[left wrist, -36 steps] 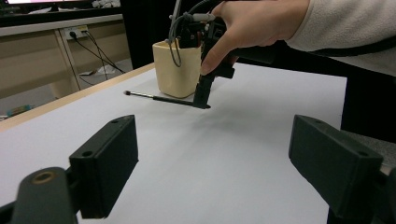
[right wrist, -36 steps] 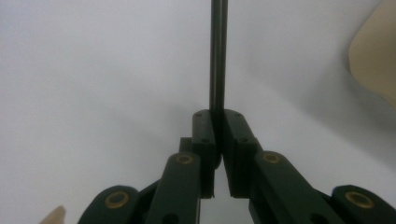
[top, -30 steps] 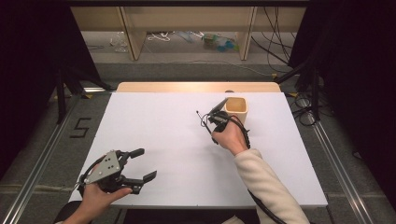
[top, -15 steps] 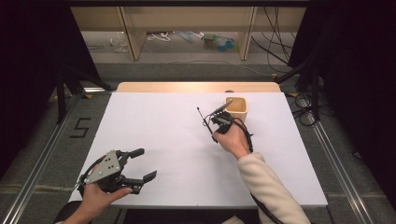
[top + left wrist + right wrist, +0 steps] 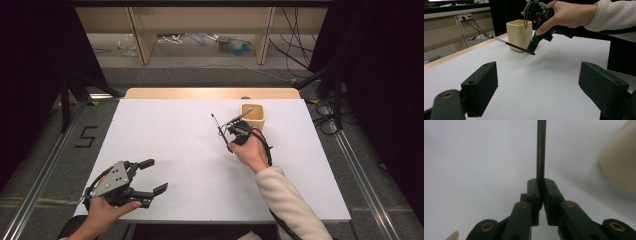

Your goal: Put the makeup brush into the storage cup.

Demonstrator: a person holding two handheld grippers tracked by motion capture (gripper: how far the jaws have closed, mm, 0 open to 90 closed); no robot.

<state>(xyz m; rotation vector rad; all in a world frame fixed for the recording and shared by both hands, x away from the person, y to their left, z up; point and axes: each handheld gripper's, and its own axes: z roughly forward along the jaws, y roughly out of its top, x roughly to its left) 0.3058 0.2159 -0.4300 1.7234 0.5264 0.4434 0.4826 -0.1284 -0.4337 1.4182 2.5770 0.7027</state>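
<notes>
Right gripper clamped on a thin dark pen, just beside the cream cup.
Since a second ago it has drawn slightly back from the cup, probably lining up the drop; left gripper waits open, empty.

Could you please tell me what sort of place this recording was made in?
Most likely a lab set up for recording: a white-topped table ringed by black curtains, loose cables on the floor, and a person working with handheld grippers.
</notes>
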